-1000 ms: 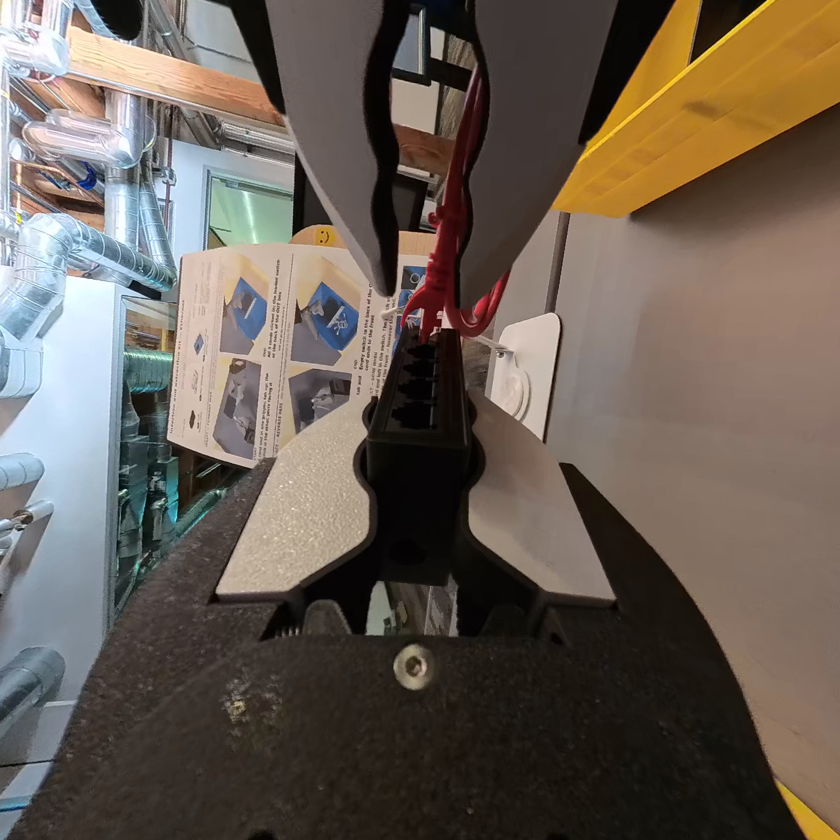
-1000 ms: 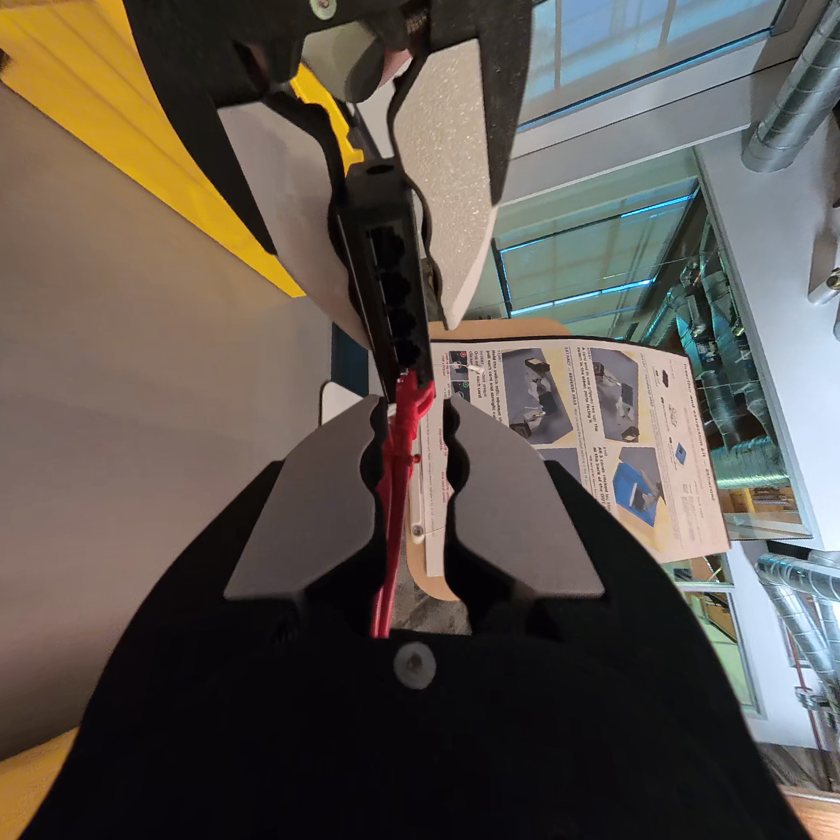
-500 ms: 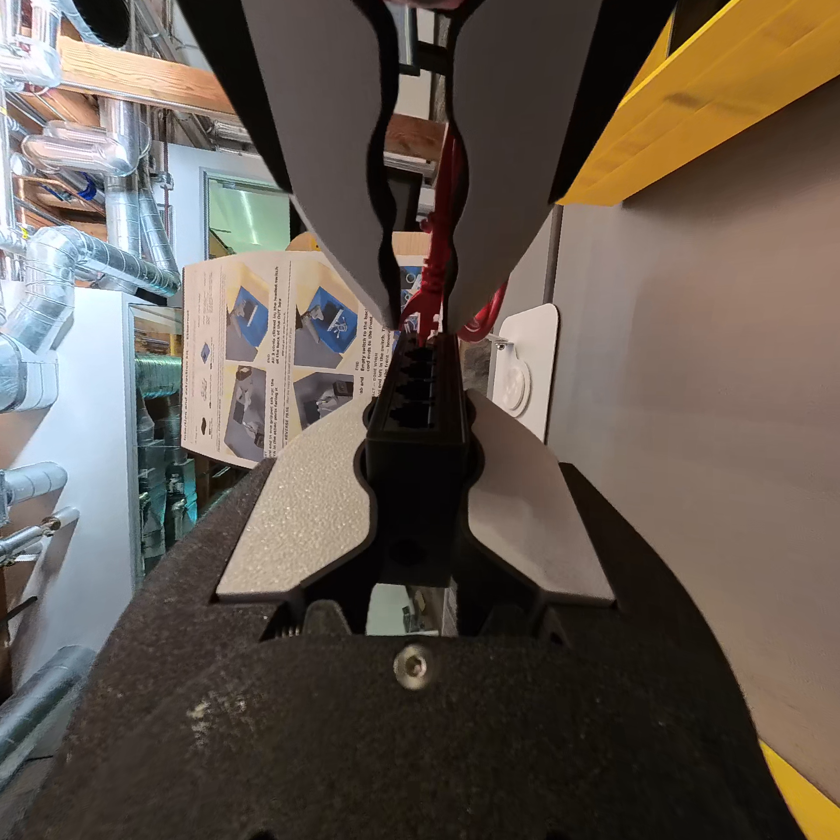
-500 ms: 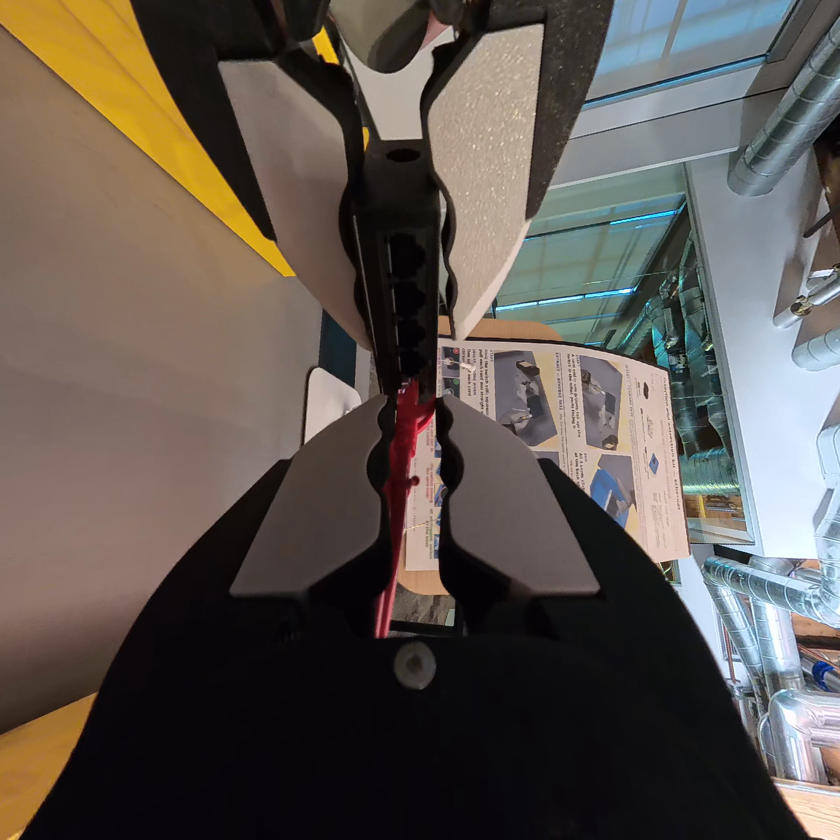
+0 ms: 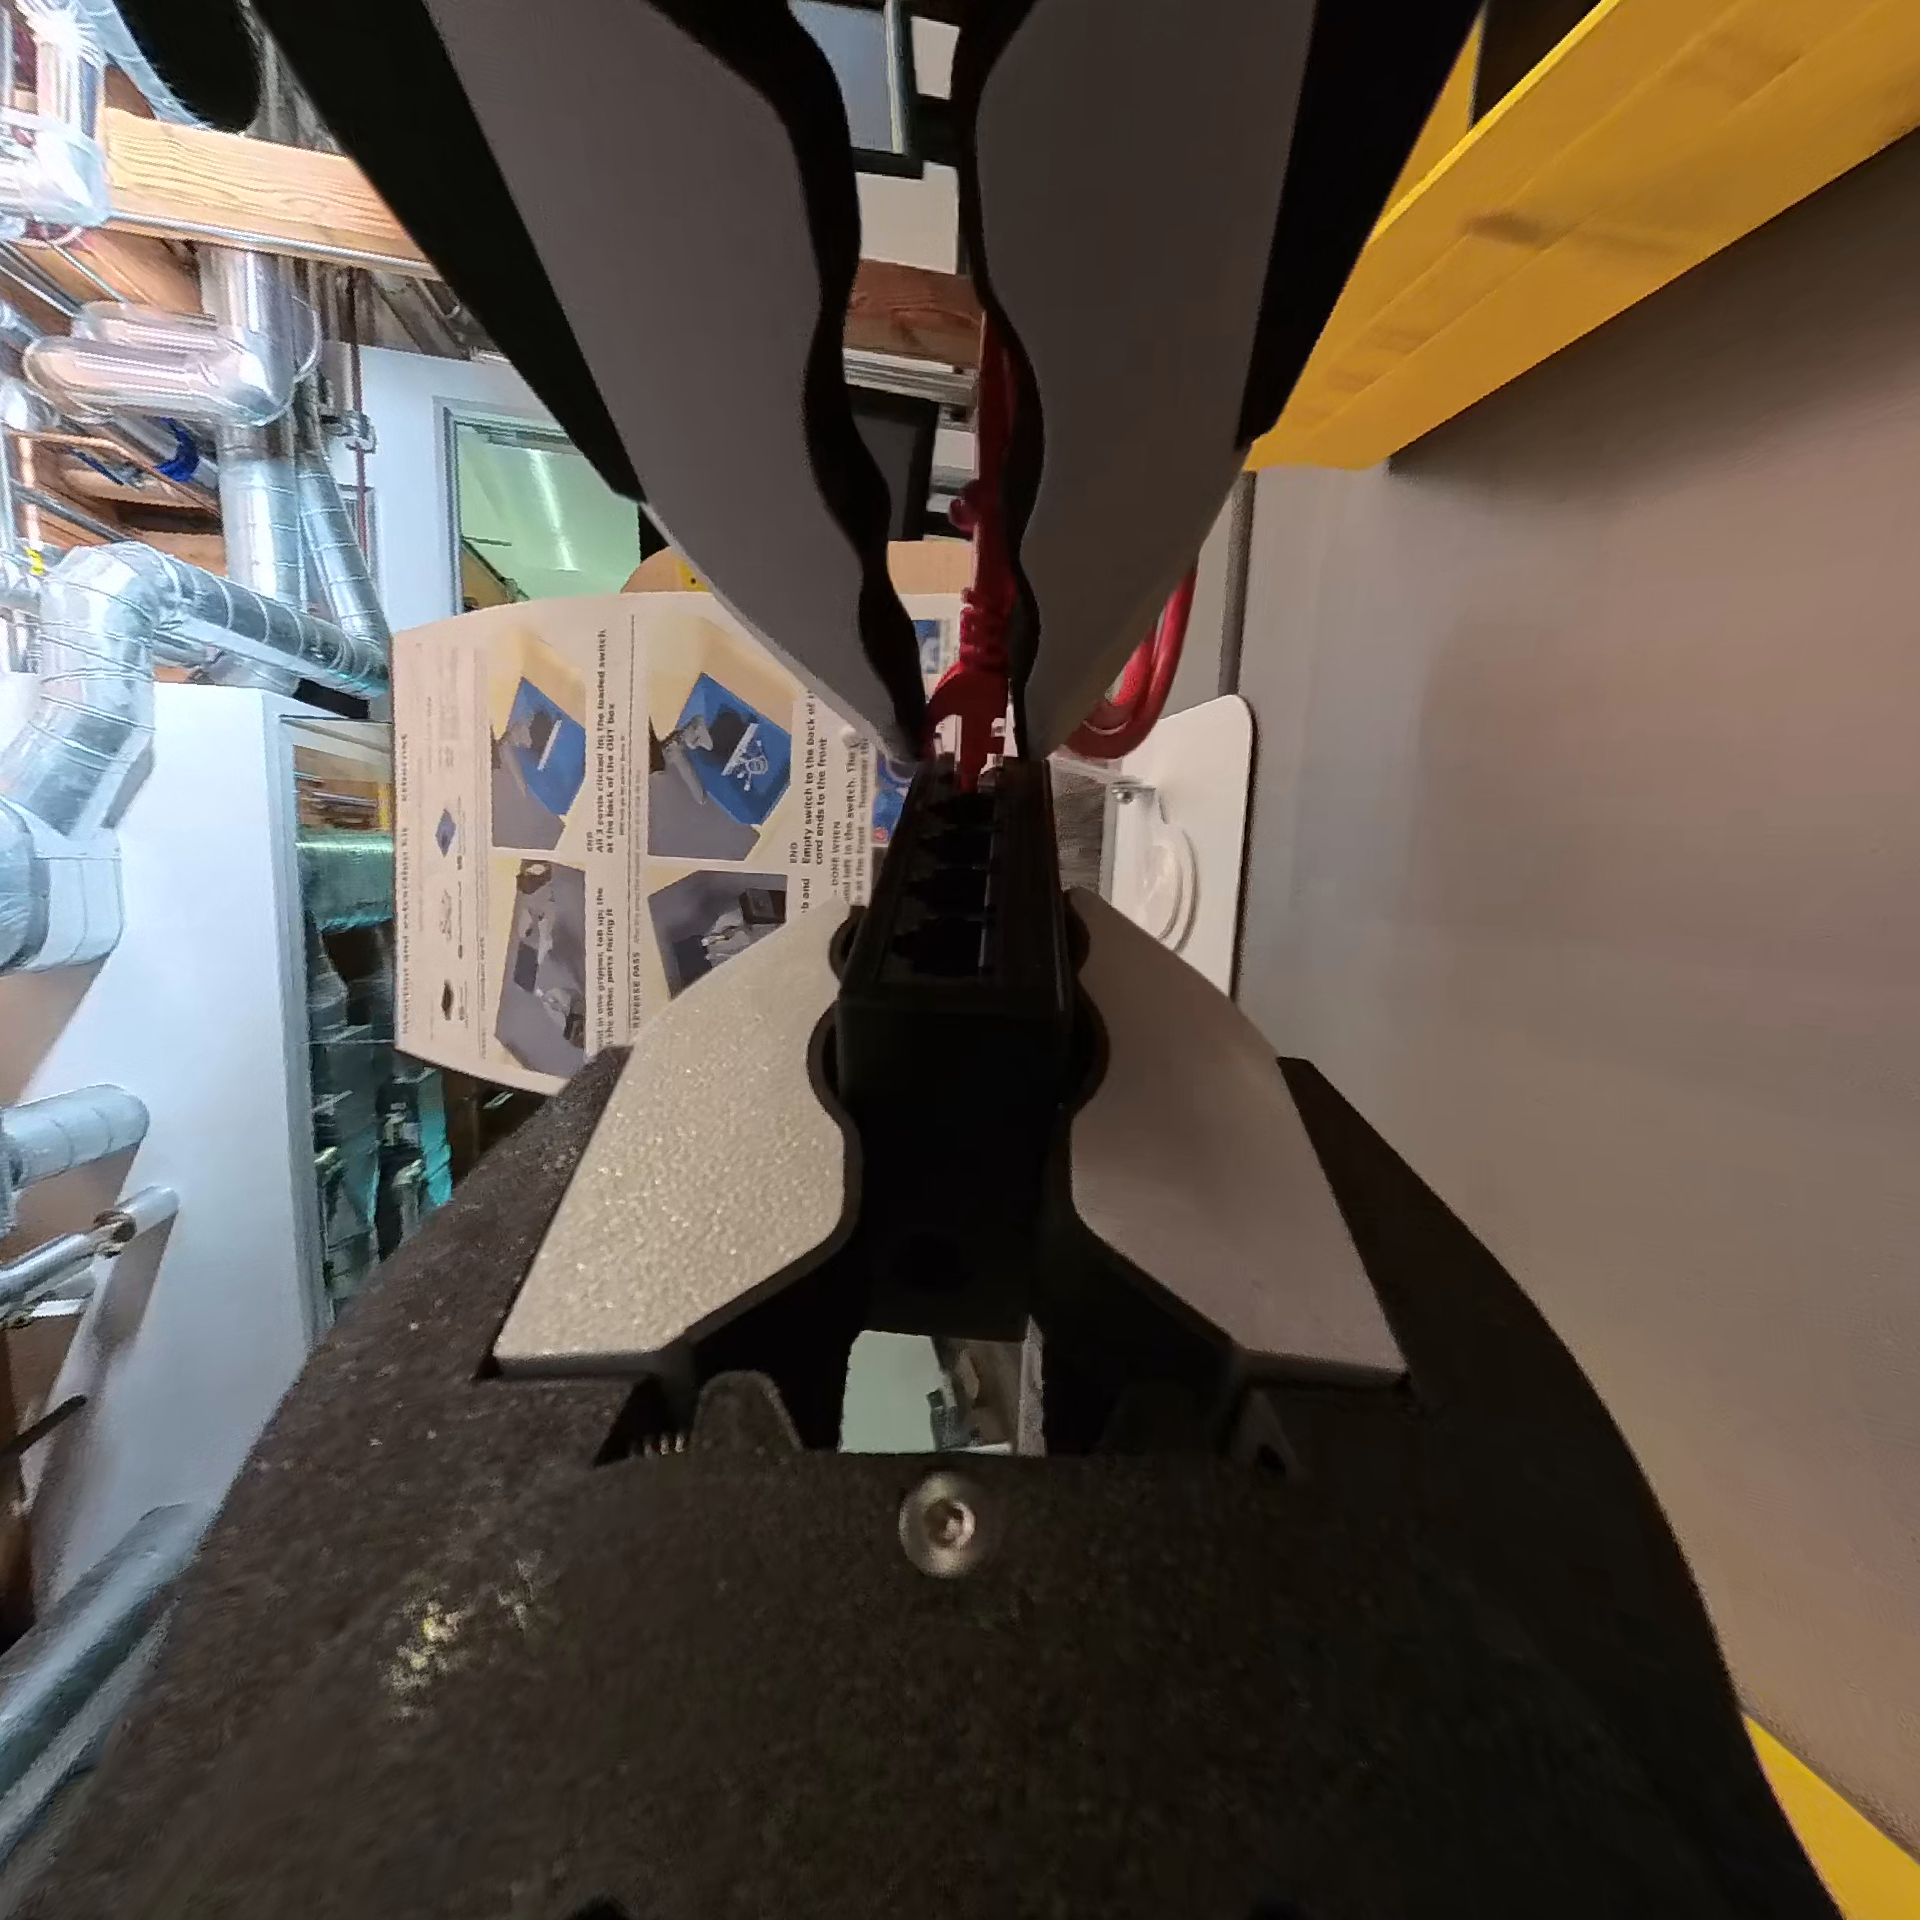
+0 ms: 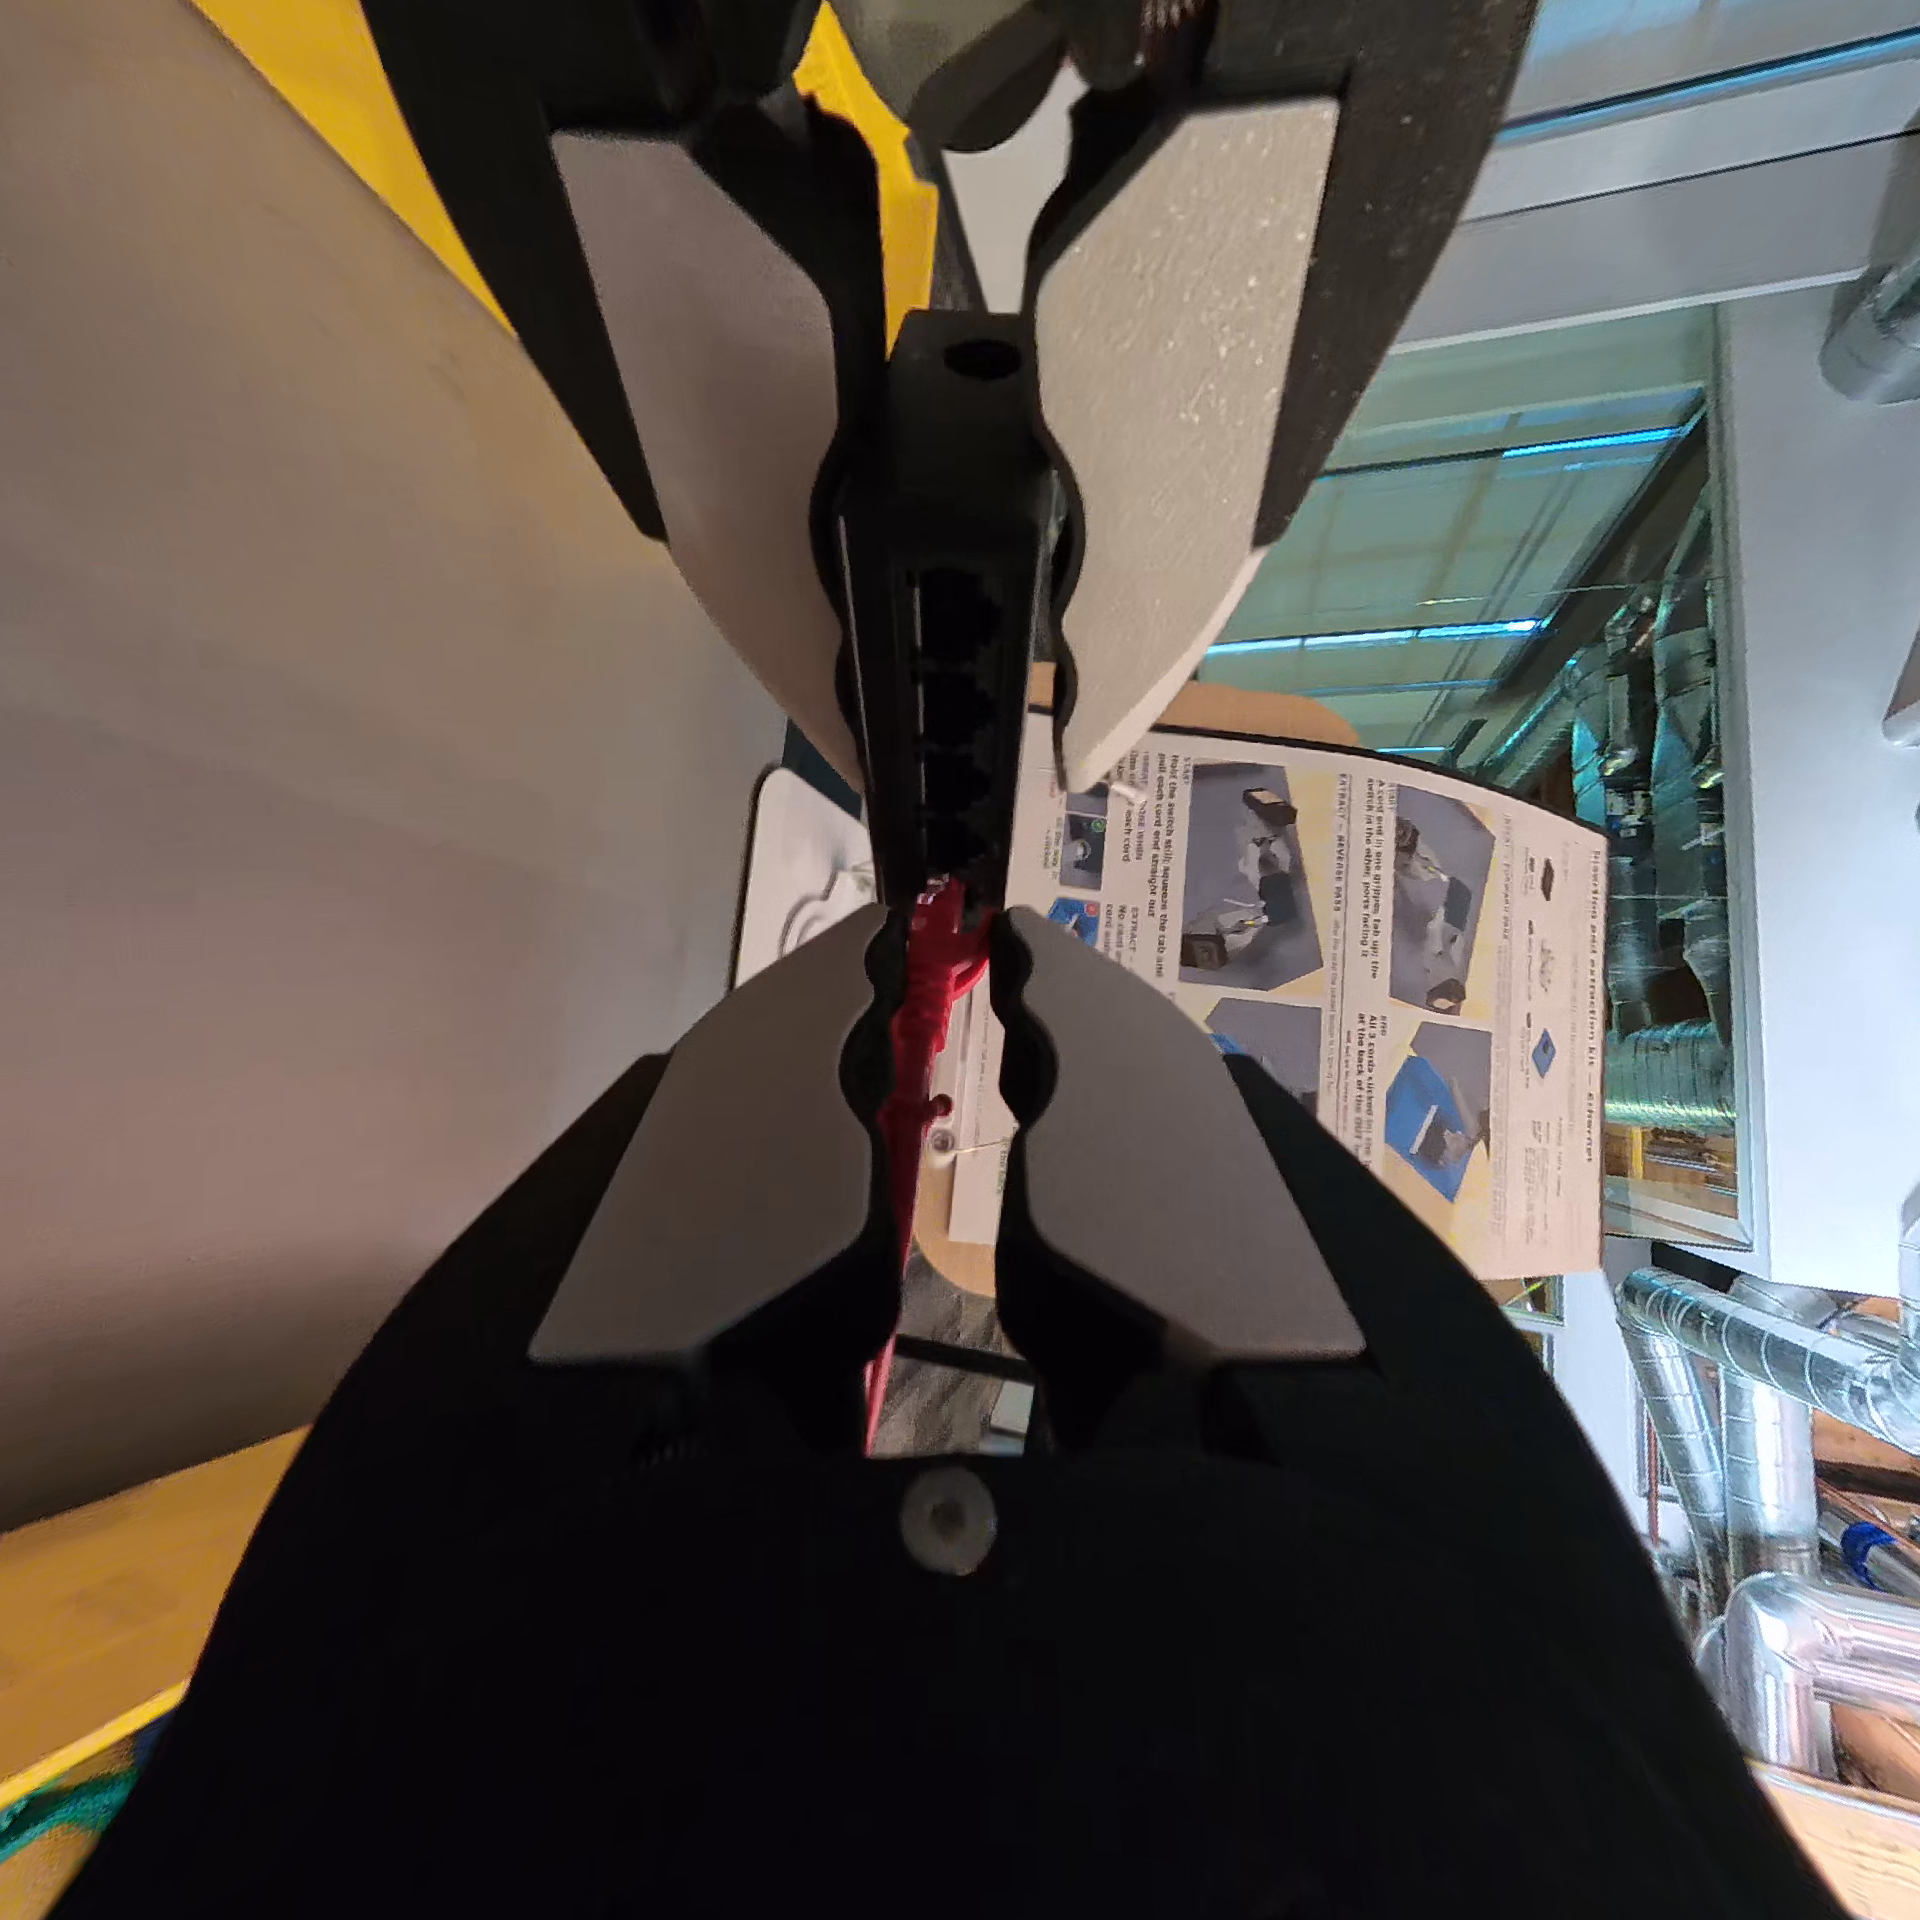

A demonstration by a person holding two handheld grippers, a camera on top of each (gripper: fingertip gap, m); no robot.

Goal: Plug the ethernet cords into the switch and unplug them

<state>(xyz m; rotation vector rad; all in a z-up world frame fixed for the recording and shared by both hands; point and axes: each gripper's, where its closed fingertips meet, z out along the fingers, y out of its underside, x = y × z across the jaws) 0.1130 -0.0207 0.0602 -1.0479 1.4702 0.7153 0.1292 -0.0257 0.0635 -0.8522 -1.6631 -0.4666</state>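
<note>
A grey counter (image 5: pixel 1621 935) with a yellow edge fills 1 side of both views. A printed instruction sheet (image 6: pixel 1403 987) stands behind. The left gripper (image 5: pixel 951 966) pinches the black switch (image 5: pixel 951 1091) between its fingers, ports facing outward. The right gripper (image 6: pixel 943 935) clamps the red ethernet cord (image 6: pixel 914 1039), its plug at the switch's end port.

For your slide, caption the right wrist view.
Right tool brings red ethernet cord to black switch clamped in left tool.
</note>
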